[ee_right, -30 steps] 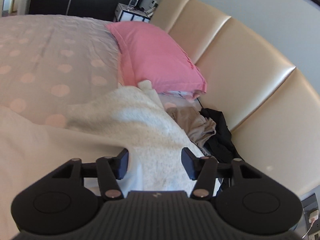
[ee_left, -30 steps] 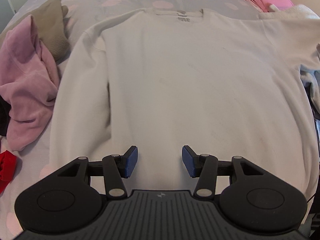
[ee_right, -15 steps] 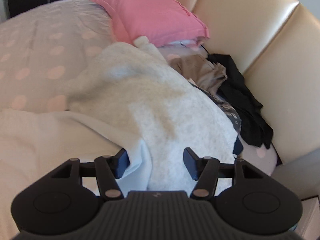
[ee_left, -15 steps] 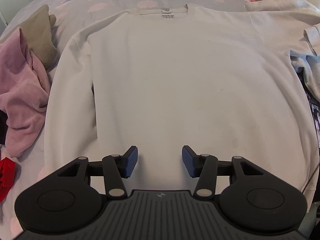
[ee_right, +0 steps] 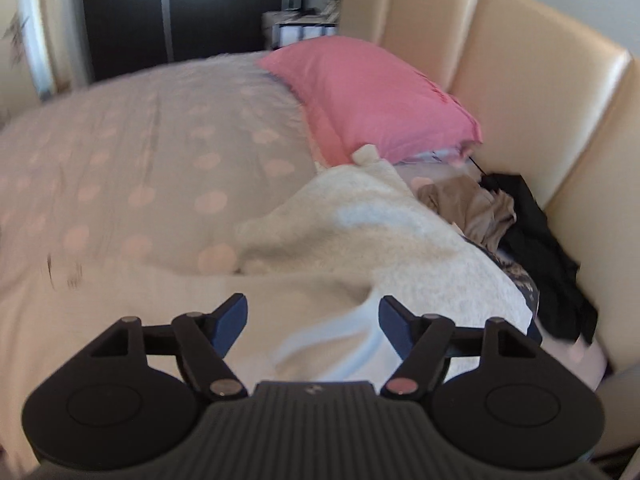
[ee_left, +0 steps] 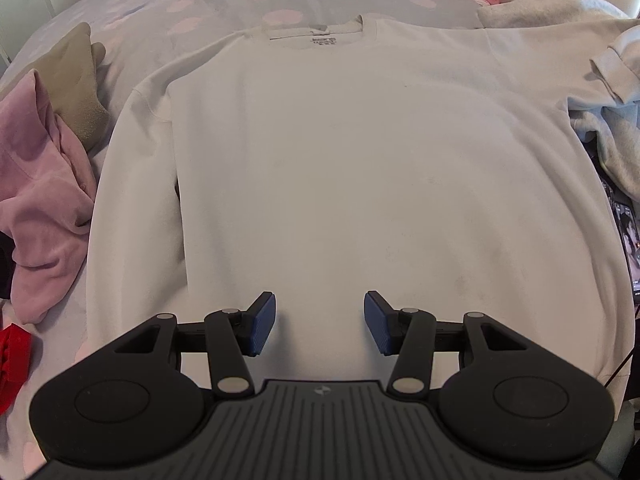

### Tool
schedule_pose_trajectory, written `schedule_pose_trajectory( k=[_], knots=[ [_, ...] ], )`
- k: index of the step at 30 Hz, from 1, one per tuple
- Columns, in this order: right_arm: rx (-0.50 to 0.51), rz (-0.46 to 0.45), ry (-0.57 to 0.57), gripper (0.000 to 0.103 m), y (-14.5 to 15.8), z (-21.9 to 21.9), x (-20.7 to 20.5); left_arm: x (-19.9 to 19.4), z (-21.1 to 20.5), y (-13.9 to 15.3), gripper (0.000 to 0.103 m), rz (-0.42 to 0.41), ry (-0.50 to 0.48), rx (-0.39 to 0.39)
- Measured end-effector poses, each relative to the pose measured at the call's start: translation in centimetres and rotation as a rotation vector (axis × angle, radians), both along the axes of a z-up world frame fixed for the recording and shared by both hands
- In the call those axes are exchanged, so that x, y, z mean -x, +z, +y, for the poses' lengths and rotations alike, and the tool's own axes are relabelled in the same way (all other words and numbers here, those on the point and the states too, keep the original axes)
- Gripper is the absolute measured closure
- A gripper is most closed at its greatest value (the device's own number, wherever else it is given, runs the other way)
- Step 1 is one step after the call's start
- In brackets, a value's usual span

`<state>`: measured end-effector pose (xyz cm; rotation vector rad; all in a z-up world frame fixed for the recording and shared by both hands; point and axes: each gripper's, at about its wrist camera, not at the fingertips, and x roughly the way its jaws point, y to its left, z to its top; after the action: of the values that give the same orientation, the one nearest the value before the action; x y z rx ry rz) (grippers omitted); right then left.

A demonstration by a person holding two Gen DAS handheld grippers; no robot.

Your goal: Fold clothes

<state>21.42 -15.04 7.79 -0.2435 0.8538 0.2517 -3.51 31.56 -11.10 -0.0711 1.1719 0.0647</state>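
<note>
A white sweatshirt [ee_left: 340, 168] lies flat on the dotted bedspread [ee_left: 224, 4], collar at twelve o'clock and hem toward six. Its one sleeve runs straight down the edge at nine o'clock; the other, at two o'clock, trails over a fluffy cream garment [ee_left: 560, 4].

The left gripper [ee_left: 319, 326] hangs over the hem with its jaws about half apart and nothing between them. The right gripper [ee_right: 313, 320] is over that trailing sleeve [ee_right: 332, 344]; its jaws are opening, the cloth lies loose between them and the pads do not press on it.

The step in hand looks like squaring the sweatshirt before the first fold. To do it well, the two o'clock sleeve should be drawn clear of the cream garment and laid smooth along the body, with no bunching at the cuff. A pinch should then take both layers at shoulder and hem, so the side fold lands parallel to the nine o'clock edge. The pink clothes [ee_left: 40, 184] at nine o'clock lie close, so keep the fold away from them.
</note>
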Motion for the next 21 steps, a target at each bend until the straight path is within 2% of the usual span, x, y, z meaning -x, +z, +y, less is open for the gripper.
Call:
schedule_pose_trajectory(
  k=[4, 7, 12, 17, 21],
  knots=[
    [0.115, 0.043, 0.132, 0.042, -4.4, 2.9, 3.5, -0.2, 0.1, 0.1, 0.056, -0.003, -0.001, 0.000],
    [0.201, 0.082, 0.201, 0.043, -8.7, 4.3, 5.2, -0.2, 0.2, -0.2, 0.056, 0.000, -0.009, -0.001],
    [0.361, 0.057, 0.182, 0.041, -14.1, 4.7, 4.1, 0.0, 0.1, -0.5, 0.056, 0.011, -0.011, -0.006],
    [0.342, 0.092, 0.115, 0.038, -16.3, 3.2, 1.6, -0.3, -0.1, -0.8, 0.056, 0.022, -0.015, -0.010],
    [0.319, 0.099, 0.096, 0.025, -17.1, 3.2, 1.5, -0.4, -0.7, -1.1, 0.056, 0.030, -0.029, -0.015]
  ],
)
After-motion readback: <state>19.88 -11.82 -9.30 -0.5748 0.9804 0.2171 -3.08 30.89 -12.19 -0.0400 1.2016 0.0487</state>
